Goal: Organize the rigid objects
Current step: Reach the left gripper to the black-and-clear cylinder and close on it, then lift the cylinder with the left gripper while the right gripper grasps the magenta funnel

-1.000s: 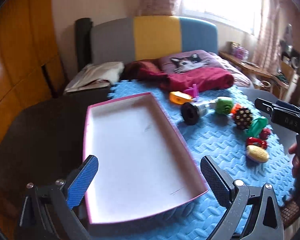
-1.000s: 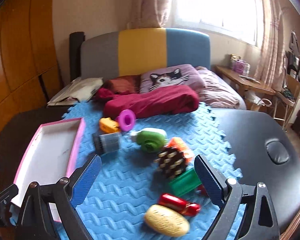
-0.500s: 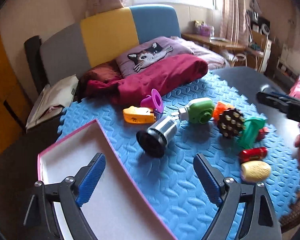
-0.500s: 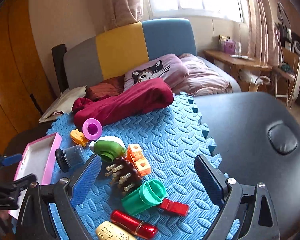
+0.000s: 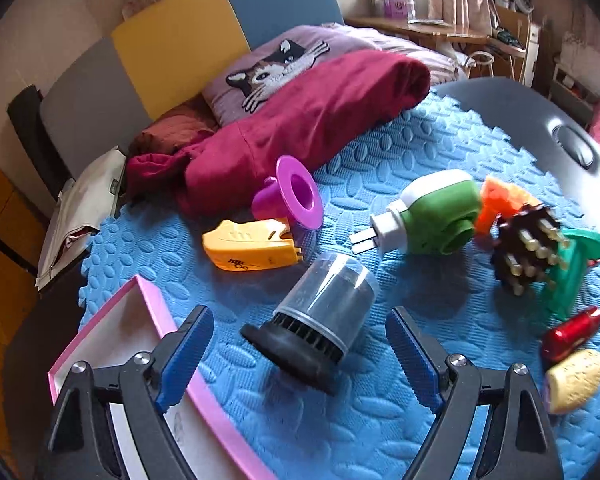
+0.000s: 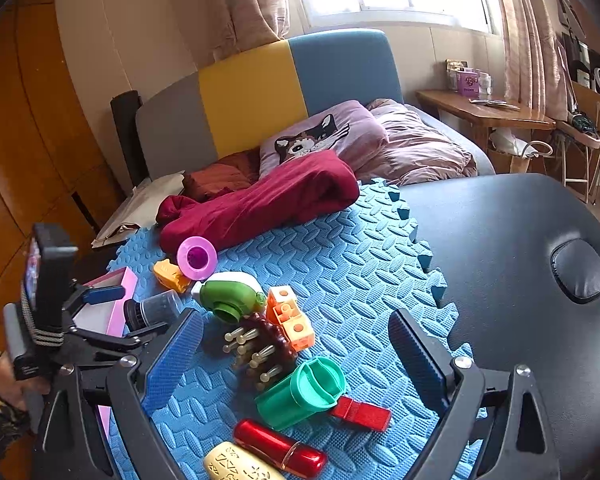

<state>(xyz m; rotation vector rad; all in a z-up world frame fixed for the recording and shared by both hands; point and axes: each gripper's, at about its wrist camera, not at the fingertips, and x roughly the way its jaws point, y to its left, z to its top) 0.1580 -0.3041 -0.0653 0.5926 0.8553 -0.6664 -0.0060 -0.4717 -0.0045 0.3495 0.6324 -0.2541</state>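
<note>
A clear cylinder with a black base lies on the blue foam mat, just ahead of my open, empty left gripper. A pink-rimmed white box sits at the left. Farther off lie a yellow tool, a purple funnel and a green plug. My right gripper is open and empty above a brown spiked brush, a green cup, an orange block, a red tube and a cream oval.
A dark red cloth and a cat pillow lie behind the toys. The mat covers part of a black padded table. The left gripper also shows at the left edge of the right wrist view. A wooden desk stands at the back right.
My left gripper has swung right from over the pink box to the black-based cylinder and come close. My right gripper has moved forward over the brush and green cup.
</note>
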